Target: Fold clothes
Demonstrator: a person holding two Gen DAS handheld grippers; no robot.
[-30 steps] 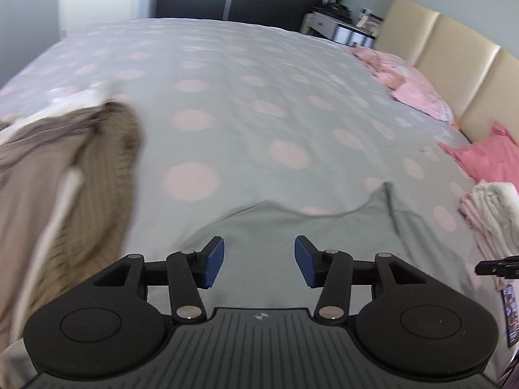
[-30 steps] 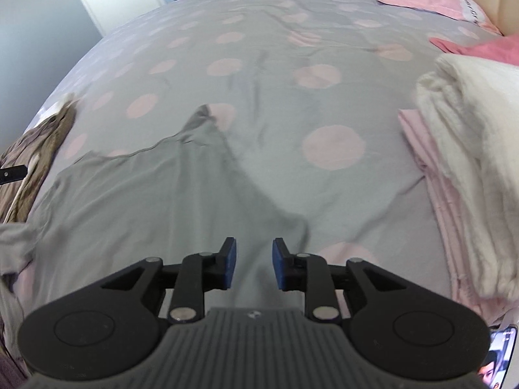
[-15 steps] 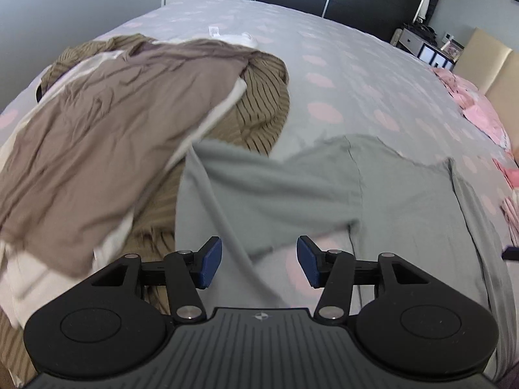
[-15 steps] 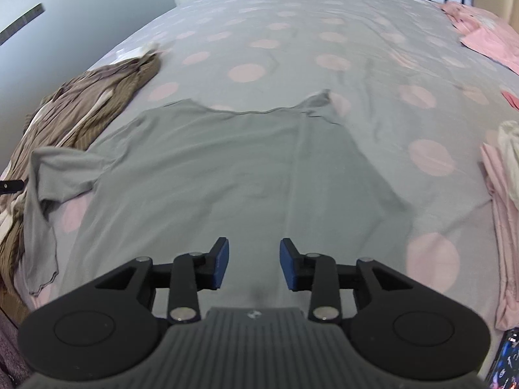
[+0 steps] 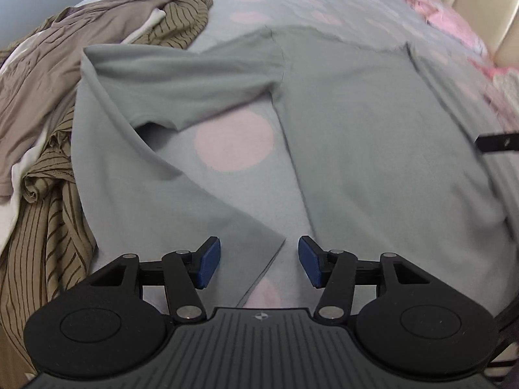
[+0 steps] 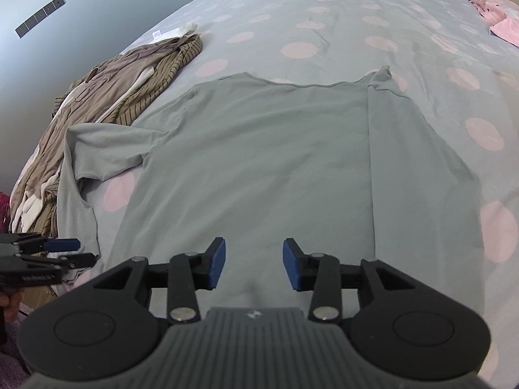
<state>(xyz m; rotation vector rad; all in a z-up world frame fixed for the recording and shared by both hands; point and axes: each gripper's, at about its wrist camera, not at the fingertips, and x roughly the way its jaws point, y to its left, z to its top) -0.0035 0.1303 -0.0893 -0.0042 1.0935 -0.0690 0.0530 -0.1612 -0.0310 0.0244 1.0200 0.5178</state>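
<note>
A grey long-sleeved shirt [image 6: 259, 149] lies spread on the bed, its right side folded over the body. Its left sleeve [image 5: 155, 168] bends back toward me, the cuff end lying just ahead of my left gripper [image 5: 259, 261], which is open and empty. The shirt also shows in the left wrist view [image 5: 373, 123]. My right gripper [image 6: 253, 264] is open and empty, low over the shirt's near hem. The left gripper also shows in the right wrist view [image 6: 61, 251], beside the sleeve.
A heap of brown and striped clothes [image 5: 42, 103] lies left of the shirt, also in the right wrist view [image 6: 107, 97]. The bedspread [image 6: 324, 26] is grey with pink dots. Pink clothes [image 5: 454, 22] lie by the beige headboard [image 5: 480, 3].
Both grippers have pulled back toward the shirt's near end and swung left. The left gripper now faces the sleeve cuff. The right gripper's jaws have opened wider.
</note>
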